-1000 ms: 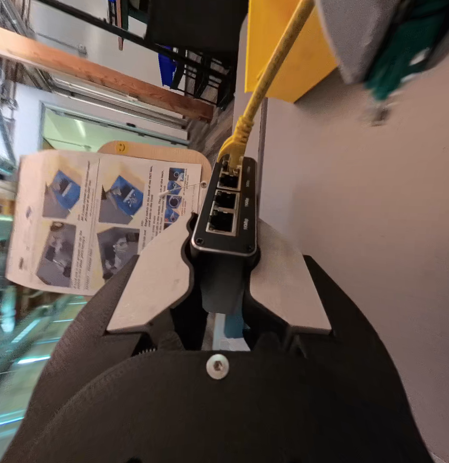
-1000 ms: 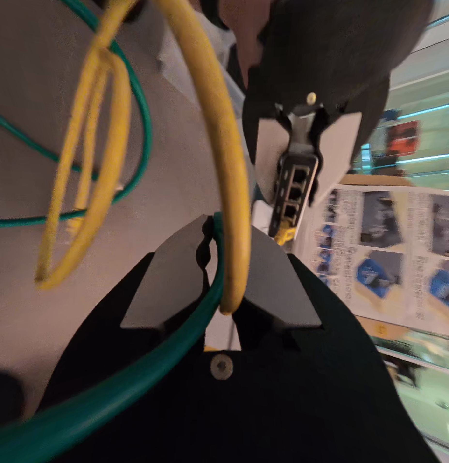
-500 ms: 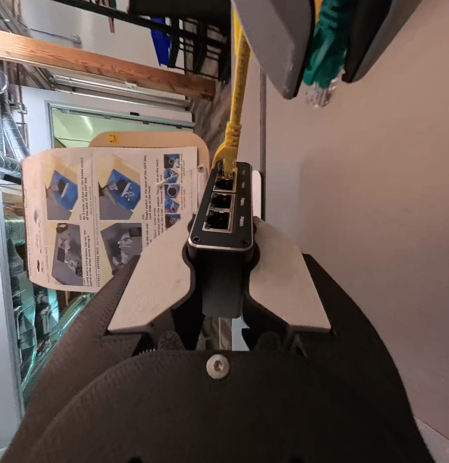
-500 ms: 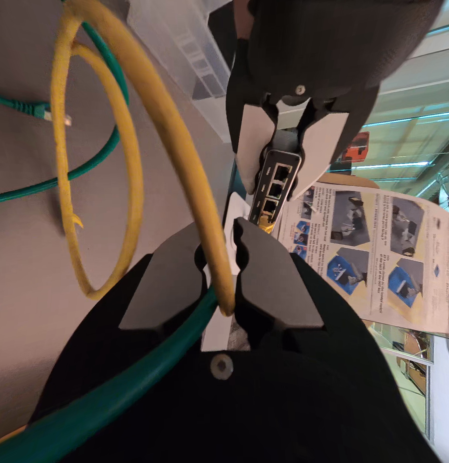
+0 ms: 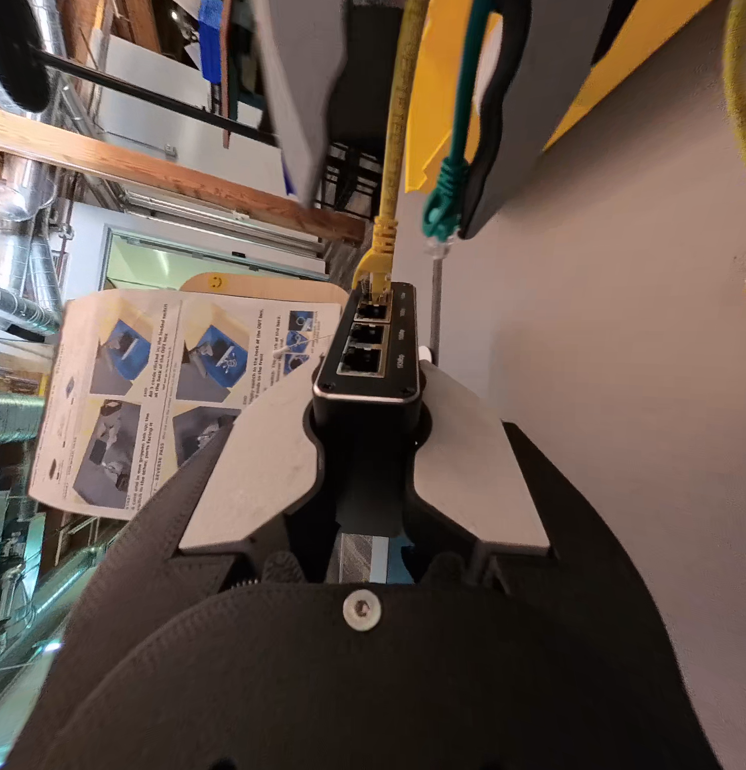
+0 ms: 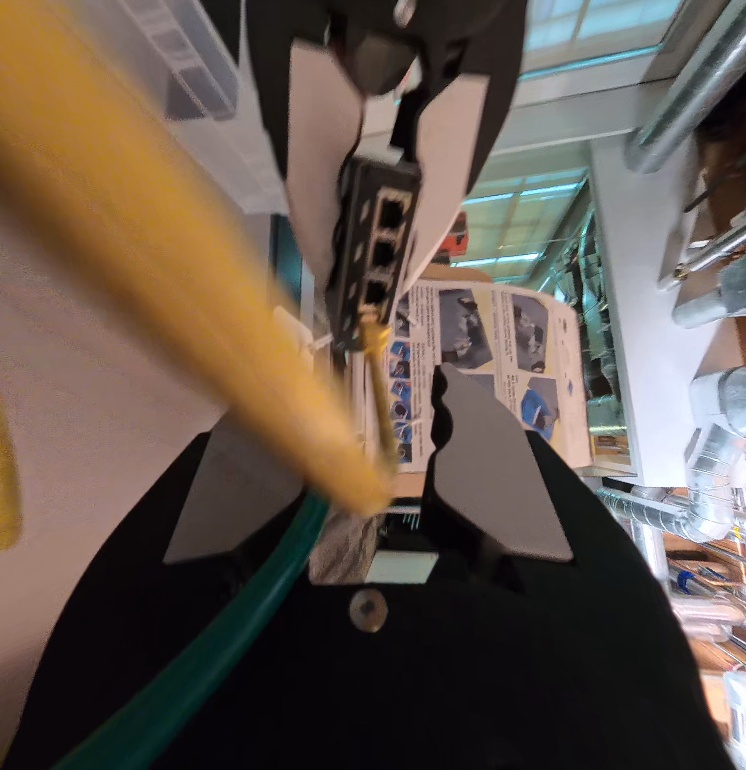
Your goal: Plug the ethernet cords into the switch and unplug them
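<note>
Firmly, the left gripper [image 5: 365, 421] clamps its jaws on the black metal switch [image 5: 369, 366]; the right gripper [image 6: 398, 433] pinches the green ethernet cord [image 5: 444, 200] in its jaws.

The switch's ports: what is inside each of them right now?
On the switch, the far port holds the yellow cord's plug. The three nearer ports look empty. How deep the yellow plug sits cannot be seen. The green plug hangs outside, unplugged.

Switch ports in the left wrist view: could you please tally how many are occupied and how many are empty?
Occupied ports, taken by the yellow cord: 1
Empty ports: 3
Total: 4 ports on the switch
</note>
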A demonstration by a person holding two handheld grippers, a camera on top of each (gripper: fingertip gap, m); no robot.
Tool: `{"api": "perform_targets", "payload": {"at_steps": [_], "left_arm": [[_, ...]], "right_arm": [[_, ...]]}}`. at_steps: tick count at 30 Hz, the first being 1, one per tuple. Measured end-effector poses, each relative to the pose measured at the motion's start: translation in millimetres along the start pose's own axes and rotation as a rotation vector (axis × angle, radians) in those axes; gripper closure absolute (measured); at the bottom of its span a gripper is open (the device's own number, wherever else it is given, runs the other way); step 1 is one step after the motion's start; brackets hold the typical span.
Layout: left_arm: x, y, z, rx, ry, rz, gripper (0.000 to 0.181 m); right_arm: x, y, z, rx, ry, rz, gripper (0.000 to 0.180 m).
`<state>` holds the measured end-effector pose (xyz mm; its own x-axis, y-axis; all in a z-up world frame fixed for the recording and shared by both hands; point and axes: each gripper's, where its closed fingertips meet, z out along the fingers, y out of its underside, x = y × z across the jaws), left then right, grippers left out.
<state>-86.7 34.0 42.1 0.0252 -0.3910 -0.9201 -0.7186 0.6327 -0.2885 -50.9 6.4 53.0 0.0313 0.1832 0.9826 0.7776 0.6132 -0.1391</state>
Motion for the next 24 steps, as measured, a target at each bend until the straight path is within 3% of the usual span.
{"api": "perform_targets", "payload": {"at_steps": [9,12,15,16,17,19,24], "left_arm": [[-45,33,-33,-0.048,-0.149,-0.043,0.144],[-53,36,-41,-0.033,-0.165,-0.069,0.144],[-57,38,-46,-0.038,-0.172,-0.074,0.144],[-57,40,-46,-0.043,-0.172,-0.074,0.144],[-58,41,-47,-0.046,-0.172,-0.074,0.144],[-58,43,-48,-0.049,-0.17,-0.078,0.144],[-59,44,-50,-0.046,-0.164,-0.085,0.144]], "right_arm": [[-34,45,19,-0.118,-0.119,0.062,0.117],[-67,79,19,-0.265,-0.301,0.148,0.117],[-95,108,-3,-0.472,-0.518,0.193,0.12],[-112,109,-24,-0.542,-0.676,0.295,0.131],[-121,110,-42,-0.617,-0.781,0.385,0.127],[-115,112,-57,-0.672,-0.788,0.444,0.125],[-107,90,-81,-0.588,-0.852,0.574,0.122]]}}
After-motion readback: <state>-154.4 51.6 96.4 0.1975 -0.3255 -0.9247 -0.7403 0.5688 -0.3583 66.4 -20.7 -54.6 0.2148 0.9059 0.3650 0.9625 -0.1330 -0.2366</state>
